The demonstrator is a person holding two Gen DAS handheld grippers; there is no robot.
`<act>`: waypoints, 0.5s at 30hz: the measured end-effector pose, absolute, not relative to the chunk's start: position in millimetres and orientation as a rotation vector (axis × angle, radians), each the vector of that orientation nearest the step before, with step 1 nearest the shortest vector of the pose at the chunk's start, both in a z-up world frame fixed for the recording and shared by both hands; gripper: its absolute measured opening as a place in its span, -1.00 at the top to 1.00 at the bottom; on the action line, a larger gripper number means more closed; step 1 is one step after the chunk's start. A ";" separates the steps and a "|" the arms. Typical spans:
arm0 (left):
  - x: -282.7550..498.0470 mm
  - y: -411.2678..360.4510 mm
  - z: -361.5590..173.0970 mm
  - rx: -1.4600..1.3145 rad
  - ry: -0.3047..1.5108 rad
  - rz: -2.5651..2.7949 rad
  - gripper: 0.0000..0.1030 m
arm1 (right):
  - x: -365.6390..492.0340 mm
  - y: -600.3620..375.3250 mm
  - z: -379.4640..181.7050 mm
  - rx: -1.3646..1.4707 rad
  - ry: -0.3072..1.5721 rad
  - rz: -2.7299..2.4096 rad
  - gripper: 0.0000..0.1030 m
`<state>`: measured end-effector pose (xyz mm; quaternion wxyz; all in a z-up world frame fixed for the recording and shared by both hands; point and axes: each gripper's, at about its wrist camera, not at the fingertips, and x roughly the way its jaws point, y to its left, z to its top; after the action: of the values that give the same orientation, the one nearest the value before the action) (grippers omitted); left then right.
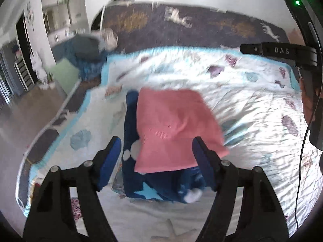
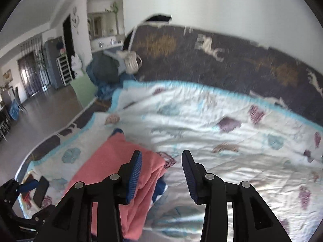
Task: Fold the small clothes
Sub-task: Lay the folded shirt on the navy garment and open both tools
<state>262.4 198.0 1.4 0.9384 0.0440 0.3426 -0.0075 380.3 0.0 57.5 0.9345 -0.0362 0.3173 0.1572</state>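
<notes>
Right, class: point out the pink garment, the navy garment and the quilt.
Pink garment (image 1: 173,125): left wrist view, middle of its top layer.
Navy garment (image 1: 145,191): left wrist view, star-printed near edge.
Quilt (image 1: 252,109): left wrist view, bare patch.

Lots of motion blur, and half the stack is covered

The pink cloth (image 1: 173,125) hides most of the dark blue star-print piece (image 1: 145,189) under it. The bed quilt (image 1: 252,104) pattern is smeared, and the basket (image 2: 132,62) at the far end is too fuzzy to read. In the right wrist view the pink cloth runs off the bottom edge.
</notes>
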 end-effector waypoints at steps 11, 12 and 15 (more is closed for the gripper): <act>139.9 127.7 66.3 0.021 0.476 0.068 -0.57 | 210.9 -78.9 134.6 -0.124 0.500 0.196 0.03; 131.6 122.2 67.5 0.020 0.470 0.064 -0.57 | 195.9 -86.8 138.6 -0.122 0.491 0.186 0.02; 104.8 99.5 71.0 0.047 0.442 0.059 -0.65 | 145.9 -110.2 147.9 -0.134 0.459 0.145 -0.07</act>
<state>104.8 99.5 71.0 0.9750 0.0231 0.2193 0.0291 145.9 -110.2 147.9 0.9690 -0.0662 0.2270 0.0718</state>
